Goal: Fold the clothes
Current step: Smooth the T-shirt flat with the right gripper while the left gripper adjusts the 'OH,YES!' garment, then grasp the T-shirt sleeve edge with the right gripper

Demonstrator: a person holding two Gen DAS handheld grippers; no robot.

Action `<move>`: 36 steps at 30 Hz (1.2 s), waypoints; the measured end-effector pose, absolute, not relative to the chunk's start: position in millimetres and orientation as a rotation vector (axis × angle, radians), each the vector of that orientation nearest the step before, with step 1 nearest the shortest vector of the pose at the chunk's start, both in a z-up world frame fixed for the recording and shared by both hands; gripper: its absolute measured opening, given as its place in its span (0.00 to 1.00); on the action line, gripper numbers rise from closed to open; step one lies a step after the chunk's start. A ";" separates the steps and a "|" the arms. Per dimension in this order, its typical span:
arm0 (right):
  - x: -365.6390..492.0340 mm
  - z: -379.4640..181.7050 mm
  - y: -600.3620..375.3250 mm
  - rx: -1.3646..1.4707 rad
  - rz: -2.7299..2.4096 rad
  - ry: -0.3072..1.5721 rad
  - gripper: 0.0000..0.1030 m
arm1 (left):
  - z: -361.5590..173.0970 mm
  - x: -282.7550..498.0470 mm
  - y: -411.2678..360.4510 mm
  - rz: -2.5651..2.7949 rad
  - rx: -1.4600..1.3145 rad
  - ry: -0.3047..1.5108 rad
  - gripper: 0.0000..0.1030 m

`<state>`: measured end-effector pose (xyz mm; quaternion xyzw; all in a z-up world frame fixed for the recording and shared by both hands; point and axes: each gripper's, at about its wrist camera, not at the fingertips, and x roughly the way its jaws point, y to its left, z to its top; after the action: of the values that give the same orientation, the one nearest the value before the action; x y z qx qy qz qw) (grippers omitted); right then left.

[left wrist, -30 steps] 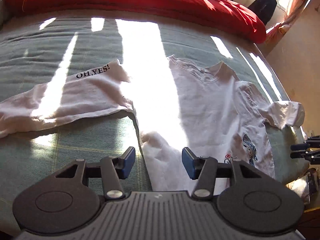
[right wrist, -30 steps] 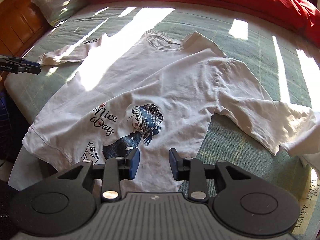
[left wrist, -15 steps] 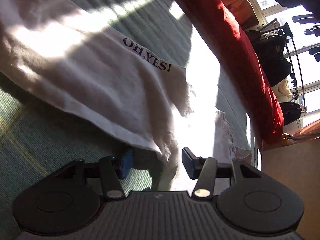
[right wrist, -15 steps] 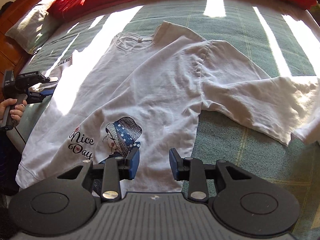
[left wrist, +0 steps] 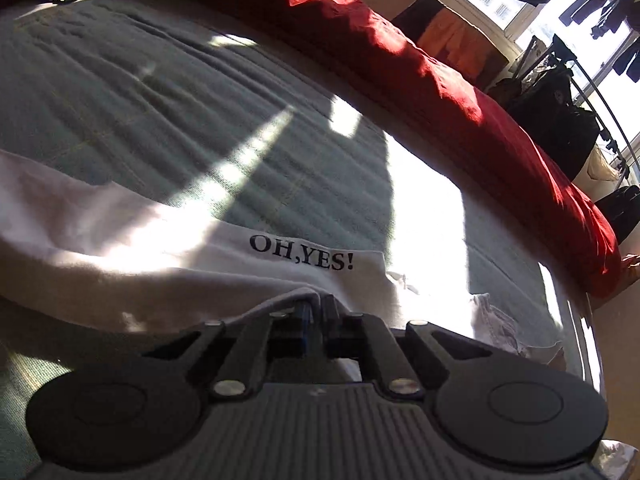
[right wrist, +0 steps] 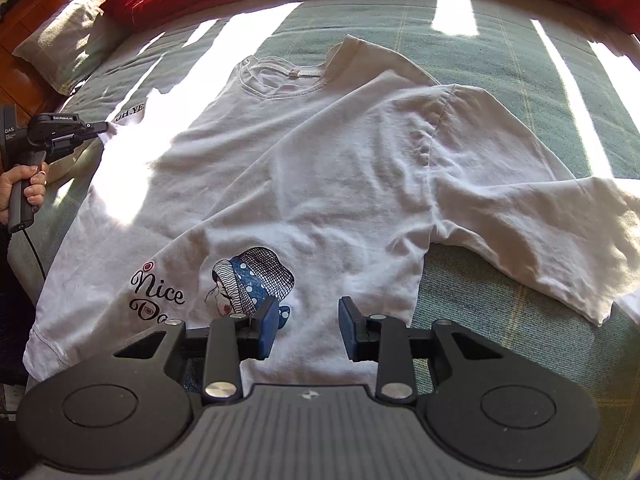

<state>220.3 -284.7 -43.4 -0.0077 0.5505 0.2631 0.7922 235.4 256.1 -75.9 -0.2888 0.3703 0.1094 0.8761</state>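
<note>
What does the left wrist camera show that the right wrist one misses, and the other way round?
Only the left wrist view shows the window and the hanging dark clothes.

Only the right wrist view shows the T-shirt's collar, girl print, the open right gripper and the person's hand.

Both show the "OH,YES!" sleeve, pinched by the left gripper, the green bedspread and red duvet.

Hard sunlight from the windows [left wrist: 520, 4] fell in bright bars across the green bedspread [left wrist: 160, 100], overexposing patches of the white T-shirt [right wrist: 320, 168]. Shadows were sharp-edged. Fisheye distortion bent both frames' edges. The nearest fabric was possibly slightly soft.
</note>
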 end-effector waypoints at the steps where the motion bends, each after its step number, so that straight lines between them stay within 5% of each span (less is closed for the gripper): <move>1: 221.1 -44.3 -285.0 -0.014 0.562 1.185 0.36 | -75.0 239.7 255.5 0.231 -0.578 0.781 0.04; 10: 215.7 -50.2 -288.6 0.001 0.540 1.195 0.38 | -87.3 245.3 239.2 0.234 -0.454 0.861 0.06; 15: 217.7 -54.7 -307.2 0.061 0.473 1.185 0.38 | -71.8 225.8 228.4 0.160 -0.401 0.927 0.22; 22: 236.8 -72.3 -349.2 0.334 0.363 1.127 0.47 | -56.7 190.1 198.4 -0.008 -0.362 0.980 0.40; 30: 264.7 -110.5 -378.1 0.728 0.311 1.069 0.52 | -68.3 191.2 169.8 -0.056 -0.315 1.031 0.42; 31: 267.3 -111.1 -376.2 0.718 0.301 1.054 0.48 | -69.2 192.3 169.5 -0.058 -0.321 1.034 0.42; 33: 271.5 -110.1 -371.5 0.666 0.276 1.034 0.14 | -69.2 193.8 168.3 -0.063 -0.317 1.037 0.42; 36: 277.5 -101.1 -365.8 0.554 0.266 1.008 0.11 | -68.1 194.8 167.8 -0.066 -0.306 1.036 0.42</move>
<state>277.5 -365.8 -101.1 0.2611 0.4751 0.1255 0.8309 194.8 167.8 -68.1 -0.1456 0.4929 -0.0312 0.8573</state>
